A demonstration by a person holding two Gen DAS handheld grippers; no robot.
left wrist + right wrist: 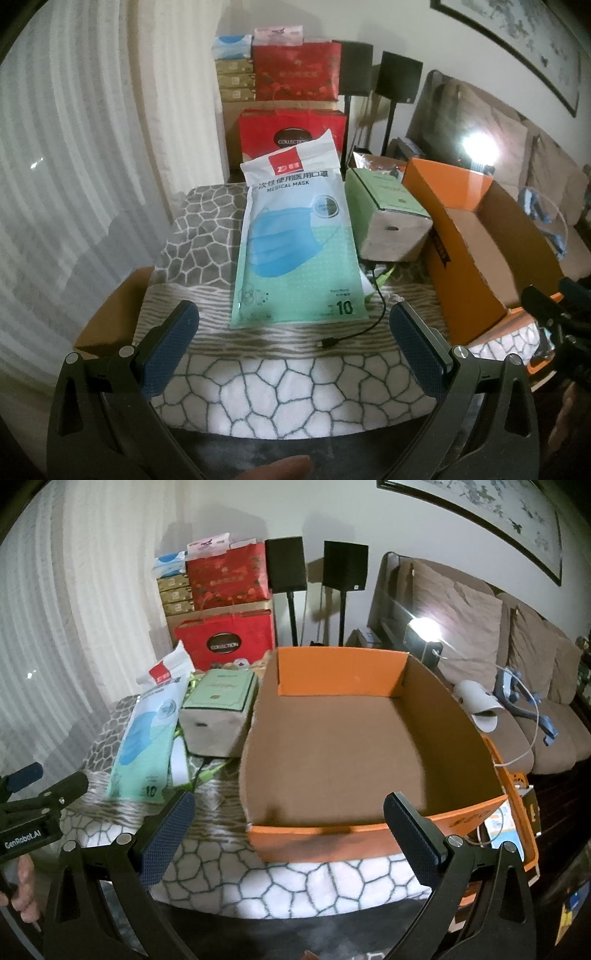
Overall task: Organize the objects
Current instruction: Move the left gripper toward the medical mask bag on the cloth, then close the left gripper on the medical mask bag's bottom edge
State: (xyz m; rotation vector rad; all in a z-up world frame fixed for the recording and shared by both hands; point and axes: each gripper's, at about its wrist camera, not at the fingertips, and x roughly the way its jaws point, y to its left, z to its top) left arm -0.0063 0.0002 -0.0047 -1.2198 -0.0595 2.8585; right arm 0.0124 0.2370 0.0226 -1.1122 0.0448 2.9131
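The green box (384,210) hides the far end of the black cable (373,295), and the mask pack (295,236) covers most of a white item beside it, so what that item is cannot be told. In the right wrist view the orange box (369,834) hides much of the blanket (295,882) behind its near wall, and the small print on its front is too blurred to read. The hand (22,890) at the left edge is cut off, and the thumb (280,469) at the bottom of the left view shows only in part.
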